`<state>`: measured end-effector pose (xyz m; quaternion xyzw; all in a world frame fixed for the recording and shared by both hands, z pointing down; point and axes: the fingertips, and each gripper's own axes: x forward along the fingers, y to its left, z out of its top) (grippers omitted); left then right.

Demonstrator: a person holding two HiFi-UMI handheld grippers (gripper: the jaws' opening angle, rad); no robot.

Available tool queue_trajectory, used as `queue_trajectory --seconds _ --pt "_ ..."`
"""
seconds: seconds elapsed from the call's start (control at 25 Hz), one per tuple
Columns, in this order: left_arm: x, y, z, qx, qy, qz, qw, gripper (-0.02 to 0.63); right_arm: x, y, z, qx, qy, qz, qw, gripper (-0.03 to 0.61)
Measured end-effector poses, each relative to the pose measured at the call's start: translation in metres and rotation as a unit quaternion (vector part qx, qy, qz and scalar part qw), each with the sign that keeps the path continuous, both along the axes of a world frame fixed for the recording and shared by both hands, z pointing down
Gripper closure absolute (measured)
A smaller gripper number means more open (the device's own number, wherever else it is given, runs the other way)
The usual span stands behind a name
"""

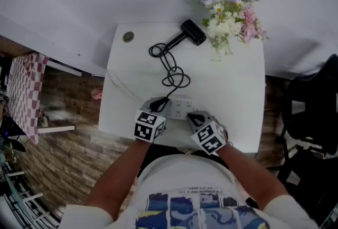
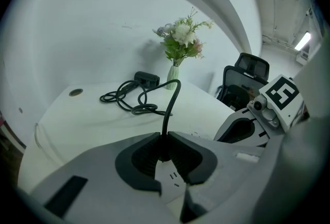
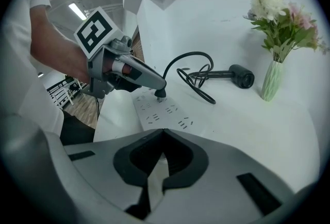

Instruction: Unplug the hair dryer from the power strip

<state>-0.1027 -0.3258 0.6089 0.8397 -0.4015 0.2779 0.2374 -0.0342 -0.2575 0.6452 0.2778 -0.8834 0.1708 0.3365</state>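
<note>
A black hair dryer lies at the far side of the white table. Its cord coils back to a white power strip at the near edge. My left gripper is shut on the black plug, which stands at a socket of the strip. The right gripper view shows that plug held upright on the strip; whether its prongs are seated I cannot tell. My right gripper is shut, its tips down at the strip's near end, with nothing between them.
A green vase of flowers stands at the far right corner, beside the dryer. A round metal cap sits in the far left corner. A black office chair stands right of the table. Brick-pattern floor lies to the left.
</note>
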Motion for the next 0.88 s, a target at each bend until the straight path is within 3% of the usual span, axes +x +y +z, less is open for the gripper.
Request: queue_trajectory --seconds 0.16,0.28,0.52,0.88 --pt "-0.002 -0.003 0.001 -0.009 0.013 -0.01 0.9998 0.568 0.0 0.0 0.001 -0.008 0.001 0.003 1.0 0.583" --pt "-0.008 -0.018 -0.013 0.011 0.023 -0.026 0.9994 0.568 -0.001 0.0 0.001 -0.008 0.004 -0.002 1.0 0.583" --pt "-0.015 -0.041 -0.048 0.034 0.029 -0.001 0.999 0.568 0.0 0.001 0.002 -0.001 0.008 -0.012 1.0 0.583" --pt "-0.037 -0.047 -0.05 0.03 0.047 -0.039 0.9977 0.568 -0.001 0.001 0.0 -0.013 -0.002 -0.012 1.0 0.583"
